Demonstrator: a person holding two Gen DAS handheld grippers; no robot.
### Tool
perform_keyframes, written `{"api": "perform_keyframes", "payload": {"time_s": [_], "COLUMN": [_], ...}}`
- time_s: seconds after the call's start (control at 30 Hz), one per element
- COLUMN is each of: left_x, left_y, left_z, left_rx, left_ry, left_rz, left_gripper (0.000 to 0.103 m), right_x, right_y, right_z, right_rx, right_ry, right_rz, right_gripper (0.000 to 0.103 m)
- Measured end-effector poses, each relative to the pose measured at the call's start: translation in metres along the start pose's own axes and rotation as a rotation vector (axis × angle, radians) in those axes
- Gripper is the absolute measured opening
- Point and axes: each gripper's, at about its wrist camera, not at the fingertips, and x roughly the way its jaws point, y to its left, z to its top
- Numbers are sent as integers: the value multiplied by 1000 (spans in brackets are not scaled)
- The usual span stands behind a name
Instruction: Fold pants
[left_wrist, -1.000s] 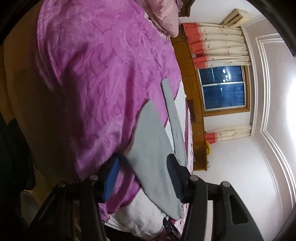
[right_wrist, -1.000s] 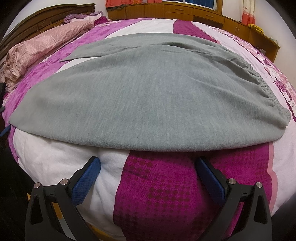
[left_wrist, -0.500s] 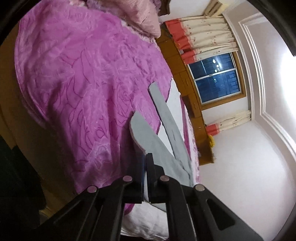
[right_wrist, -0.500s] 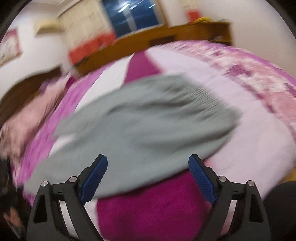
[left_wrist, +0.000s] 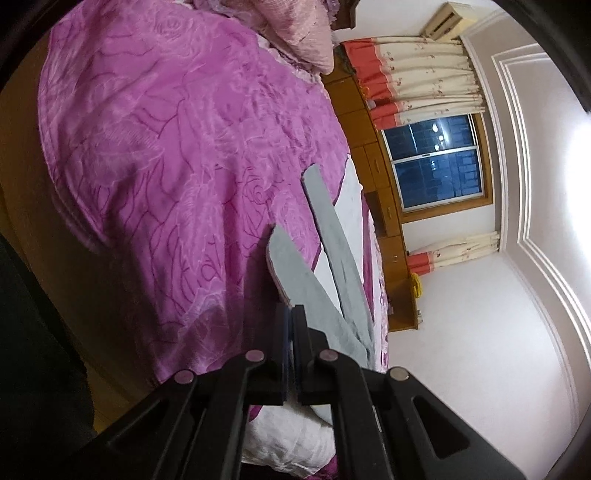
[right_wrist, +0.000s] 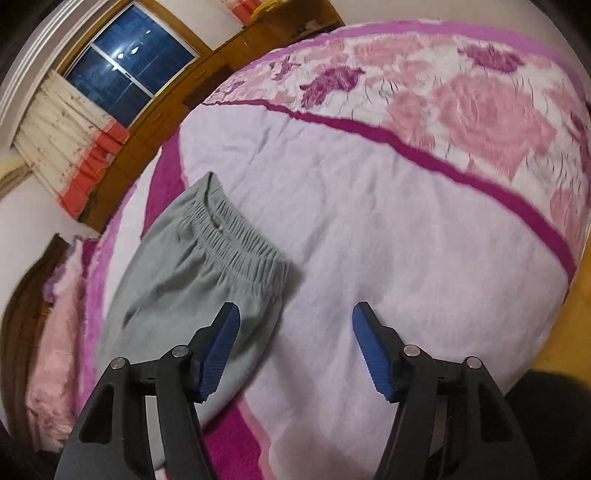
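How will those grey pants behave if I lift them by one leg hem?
Probably floppy: the grey pants lie limp and flat on the bed. Likely light, since the thin legs barely rise above the cover. The left gripper, jaws closed on a leg, would probably trail the rest behind.

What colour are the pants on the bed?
Plain light grey pants with a gathered elastic waistband; clearest in the right wrist view.

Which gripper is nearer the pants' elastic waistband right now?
Right. The right gripper hangs open just short of the waistband; the left gripper is clamped on a pant leg.
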Motion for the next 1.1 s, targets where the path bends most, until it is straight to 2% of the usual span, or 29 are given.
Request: {"api": "perform_keyframes", "payload": {"time_s": [0.07,0.13,0.2,0.27,0.33,0.37,0.4,0.5,0.6,0.77,0.97,1.1], "left_x": [1,3,4,3,3,5,4,-1,-8,-14,-16,-5], "left_y": [-1,-1,-4,-9,-14,-16,-17,-26,-37,-34,-57,-90], "left_z": [0,0,-1,-3,-2,0,0,0,2,13,27,41], "left_rx": [1,-2,-2,7,21,24,29,61,75,-17,-7,54], "left_ry": [1,5,7,0,-6,-7,-11,-38,-74,-77,-90,-105], "left_rz": [4,7,6,9,20,24,32,48,19,-59,-92,-100], "left_gripper": [2,2,2,2,2,2,2,2,2,2,2,2], "right_x": [-1,8,22,33,33,30,28,12,2,-2,-7,-9], "right_y": [17,33,33,19,6,3,-1,-3,-11,-24,-13,-7], "right_z": [8,15,19,21,24,24,24,25,28,35,46,61], "right_rx": [-135,-269,-257,-137,-43,-14,15,30,105,195,169,166], "right_ry": [-44,-13,52,98,85,87,79,8,-20,-27,-34,-54], "right_rz": [-59,-62,-39,34,103,134,171,250,346,452,488,510], "right_gripper": [54,54,53,47,16,13,4,2,2,2,2,2]}}
